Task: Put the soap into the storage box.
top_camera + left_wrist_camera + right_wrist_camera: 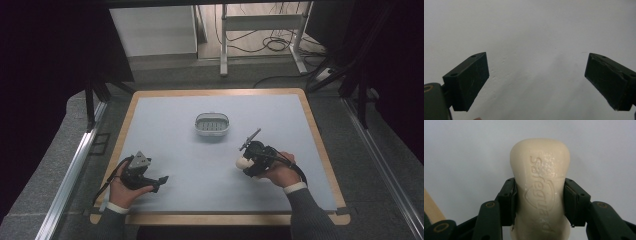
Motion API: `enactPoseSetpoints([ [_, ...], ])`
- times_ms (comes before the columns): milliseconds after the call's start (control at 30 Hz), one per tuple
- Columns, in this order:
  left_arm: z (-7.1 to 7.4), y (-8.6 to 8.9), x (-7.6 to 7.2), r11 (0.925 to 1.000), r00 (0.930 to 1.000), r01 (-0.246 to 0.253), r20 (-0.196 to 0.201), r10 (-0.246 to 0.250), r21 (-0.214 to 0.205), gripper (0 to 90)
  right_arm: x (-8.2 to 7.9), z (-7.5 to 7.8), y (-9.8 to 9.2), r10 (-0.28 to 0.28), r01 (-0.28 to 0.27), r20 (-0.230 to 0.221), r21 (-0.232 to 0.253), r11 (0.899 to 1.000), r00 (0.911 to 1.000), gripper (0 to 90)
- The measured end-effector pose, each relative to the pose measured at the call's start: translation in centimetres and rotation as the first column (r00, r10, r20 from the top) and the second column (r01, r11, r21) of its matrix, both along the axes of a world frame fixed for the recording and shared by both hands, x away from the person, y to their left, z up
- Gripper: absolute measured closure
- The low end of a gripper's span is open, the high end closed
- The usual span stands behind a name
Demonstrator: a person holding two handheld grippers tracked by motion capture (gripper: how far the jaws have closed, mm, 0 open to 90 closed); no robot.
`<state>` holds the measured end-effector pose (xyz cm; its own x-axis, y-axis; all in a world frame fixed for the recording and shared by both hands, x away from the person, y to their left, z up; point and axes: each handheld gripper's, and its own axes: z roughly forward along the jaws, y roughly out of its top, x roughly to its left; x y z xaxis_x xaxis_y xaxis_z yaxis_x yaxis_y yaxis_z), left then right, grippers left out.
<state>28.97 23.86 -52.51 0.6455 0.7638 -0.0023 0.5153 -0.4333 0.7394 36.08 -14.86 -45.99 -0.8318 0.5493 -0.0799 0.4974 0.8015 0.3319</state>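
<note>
A cream bar of soap (540, 187) with embossed lettering is clamped between the two black jaws of my right gripper (539, 201). In the high view the soap (243, 162) sticks out to the left of the right gripper (248, 163), just above the pale blue mat at centre right. A small white soap dish (212, 125) with a slotted insert sits at the middle of the mat, apart from both grippers. My left gripper (161, 181) rests at the near left, and its jaws stand wide apart with nothing between them (536, 82).
The pale blue mat (175, 150) covers a wooden-edged table (127, 117). Metal rails run along both sides, and a white frame with cables stands beyond the far edge.
</note>
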Motion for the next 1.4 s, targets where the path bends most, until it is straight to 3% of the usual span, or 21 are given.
enactPoseSetpoints([
  [367, -0.1, -0.1, 0.1, 1.0, 1.0, 0.001, -0.004, -0.001, 0.003, 5.9, 1.5, 1.1, 0.2, -0.003, 0.002, 0.032, 0.021, 1.0, 0.9995, 49.3],
  [1400, -0.3, 0.0, 0.2, 1.0, 1.0, 0.002, -0.008, -0.002, 0.004, 5.9, 4.1, 2.8, 1.2, 0.006, -0.007, 0.083, 0.017, 1.0, 0.9965, 49.3],
])
